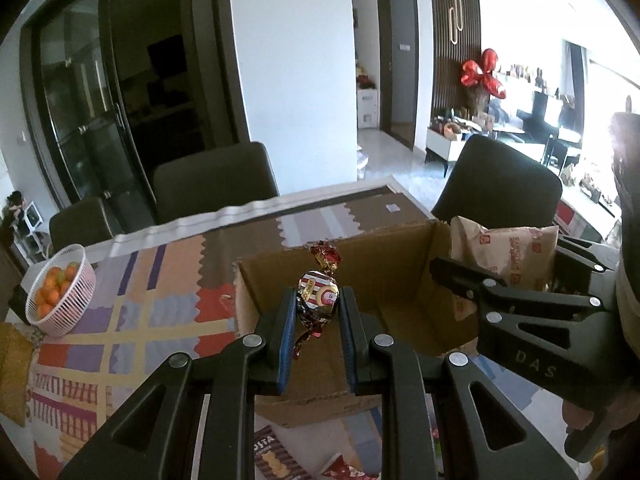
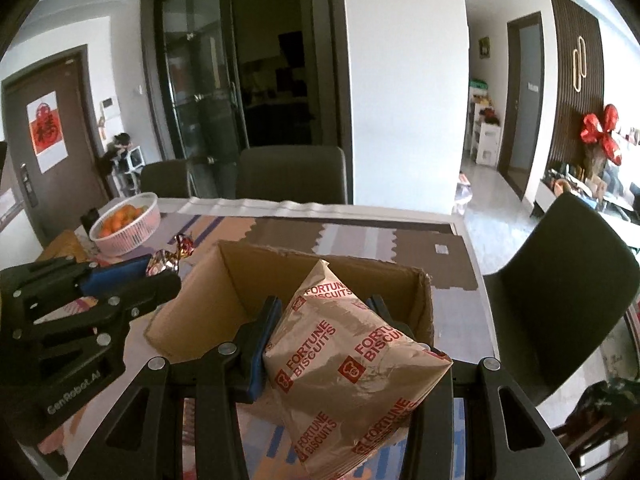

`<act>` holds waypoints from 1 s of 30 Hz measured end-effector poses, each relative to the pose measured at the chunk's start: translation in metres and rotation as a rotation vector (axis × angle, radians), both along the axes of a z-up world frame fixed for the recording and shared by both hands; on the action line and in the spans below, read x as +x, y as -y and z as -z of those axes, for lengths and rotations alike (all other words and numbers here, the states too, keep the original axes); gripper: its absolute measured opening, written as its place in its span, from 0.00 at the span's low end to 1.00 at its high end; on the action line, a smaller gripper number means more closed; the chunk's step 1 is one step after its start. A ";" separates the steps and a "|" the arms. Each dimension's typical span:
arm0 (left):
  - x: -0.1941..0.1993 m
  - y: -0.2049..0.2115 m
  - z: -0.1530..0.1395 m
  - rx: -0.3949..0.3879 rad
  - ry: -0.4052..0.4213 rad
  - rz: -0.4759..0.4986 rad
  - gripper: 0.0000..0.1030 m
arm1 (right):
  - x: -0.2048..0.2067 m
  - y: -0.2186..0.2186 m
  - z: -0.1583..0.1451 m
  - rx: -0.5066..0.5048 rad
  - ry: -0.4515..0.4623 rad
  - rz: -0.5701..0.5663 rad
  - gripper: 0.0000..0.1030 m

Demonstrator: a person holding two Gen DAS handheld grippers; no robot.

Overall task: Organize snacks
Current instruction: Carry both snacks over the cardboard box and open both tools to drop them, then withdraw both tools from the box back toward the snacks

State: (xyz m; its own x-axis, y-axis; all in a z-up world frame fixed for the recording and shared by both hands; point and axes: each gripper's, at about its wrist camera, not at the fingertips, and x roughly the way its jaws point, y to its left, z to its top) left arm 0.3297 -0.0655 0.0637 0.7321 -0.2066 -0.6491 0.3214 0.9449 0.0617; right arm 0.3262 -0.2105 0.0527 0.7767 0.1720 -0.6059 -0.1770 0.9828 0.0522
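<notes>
L gripper [image 1: 318, 308]: jaws clamped on a foil-wrapped candy [image 1: 318, 300], pinched at its round middle; twisted ends stick out above & below the blue pads.
R gripper [image 2: 324, 344]: jaws closed on a Fortune Biscuits bag [image 2: 352, 364], held by its sides; bag bulges fwd & down past the pads.
Box: open cardboard box [image 1: 384, 280] on the table, flaps up, inside looks bare from both views.
Candy pos: over the box's near-left part, above the rim, not touching cardboard.
Bag pos: over the box's near-right edge, lower corner hanging outside the near wall in the right wrist view.
Table: patterned cloth [image 1: 132, 320]; white basket of oranges [image 1: 60, 292] well off to the left; more snack packs [image 1: 276, 460] lie near the front edge, under the L gripper.
Risk 1: both grippers crowd one opening — if both go down together, they could knock each other or the box wall.
Risk 2: bag let go here prob. catches the near rim & tips out.
Risk 3: candy is small & slick foil; could squirt out of the pads.
Risk 4: light box may slide if bumped.
</notes>
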 end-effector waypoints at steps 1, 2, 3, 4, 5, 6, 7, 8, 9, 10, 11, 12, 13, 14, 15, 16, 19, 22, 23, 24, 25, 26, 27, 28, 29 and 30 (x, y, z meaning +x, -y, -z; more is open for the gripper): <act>0.003 0.002 0.002 0.001 -0.008 -0.001 0.21 | 0.004 0.003 0.002 0.003 -0.013 0.003 0.43; 0.005 0.003 0.004 0.006 -0.017 0.000 0.21 | 0.008 0.005 0.005 0.007 -0.026 0.007 0.43; 0.007 0.004 0.007 0.009 -0.023 -0.001 0.21 | 0.010 0.007 0.007 0.009 -0.036 0.008 0.43; 0.011 0.005 0.009 0.011 -0.029 -0.004 0.21 | 0.012 0.009 0.009 0.013 -0.047 0.010 0.43; 0.013 0.006 0.010 0.012 -0.035 -0.006 0.21 | 0.015 0.010 0.012 0.018 -0.058 0.009 0.43; 0.015 0.006 0.013 0.010 -0.041 -0.010 0.21 | 0.016 0.010 0.014 0.020 -0.066 0.009 0.43; 0.017 0.007 0.015 0.008 -0.051 -0.013 0.21 | 0.019 0.011 0.017 0.017 -0.073 0.012 0.43; 0.020 0.007 0.016 0.007 -0.057 -0.015 0.22 | 0.021 0.012 0.018 0.013 -0.074 0.012 0.43; 0.022 0.007 0.018 0.000 -0.066 -0.020 0.23 | 0.022 0.012 0.018 0.010 -0.075 0.012 0.43; 0.024 0.006 0.019 -0.002 -0.070 -0.023 0.30 | 0.023 0.013 0.020 0.007 -0.076 0.016 0.44; 0.025 0.005 0.019 -0.006 -0.072 -0.028 0.35 | 0.023 0.012 0.021 0.007 -0.079 0.017 0.46; 0.025 0.003 0.019 -0.011 -0.069 -0.037 0.42 | 0.024 0.012 0.023 0.007 -0.086 0.018 0.56; 0.025 0.002 0.019 -0.011 -0.065 -0.045 0.47 | 0.026 0.011 0.022 0.009 -0.089 0.024 0.68; 0.024 0.000 0.019 -0.012 -0.063 -0.053 0.49 | 0.027 0.012 0.022 0.011 -0.087 0.033 0.69; 0.023 -0.003 0.018 -0.015 -0.061 -0.058 0.51 | 0.026 0.012 0.022 0.008 -0.080 0.043 0.69; 0.021 -0.005 0.018 -0.018 -0.060 -0.062 0.53 | 0.025 0.013 0.021 0.002 -0.073 0.049 0.69; 0.011 -0.010 0.014 -0.013 -0.037 -0.077 0.59 | 0.022 0.014 0.020 -0.001 -0.078 0.053 0.70; -0.002 -0.015 0.009 -0.007 -0.007 -0.093 0.62 | 0.013 0.015 0.016 -0.011 -0.058 0.059 0.72; -0.006 -0.018 0.008 -0.006 0.001 -0.098 0.63 | 0.008 0.014 0.014 -0.016 -0.048 0.064 0.72; -0.009 -0.019 0.007 -0.002 0.009 -0.102 0.64 | 0.002 0.013 0.012 -0.018 -0.035 0.064 0.73; -0.015 -0.021 0.005 0.000 0.021 -0.104 0.65 | -0.003 0.012 0.010 -0.021 -0.024 0.061 0.74; -0.021 -0.022 0.004 0.004 0.033 -0.106 0.66 | -0.008 0.011 0.008 -0.022 -0.015 0.059 0.74; -0.028 -0.024 0.002 0.007 0.048 -0.107 0.67 | -0.013 0.010 0.006 -0.021 -0.005 0.058 0.74; -0.033 -0.025 0.000 0.008 0.058 -0.110 0.68 | -0.020 0.009 0.003 -0.022 0.009 0.054 0.75; -0.038 -0.027 -0.002 0.008 0.069 -0.110 0.68 | -0.026 0.008 0.001 -0.022 0.019 0.053 0.76; -0.047 -0.029 -0.004 0.005 0.085 -0.113 0.70 | -0.031 0.007 0.000 -0.021 0.027 0.052 0.76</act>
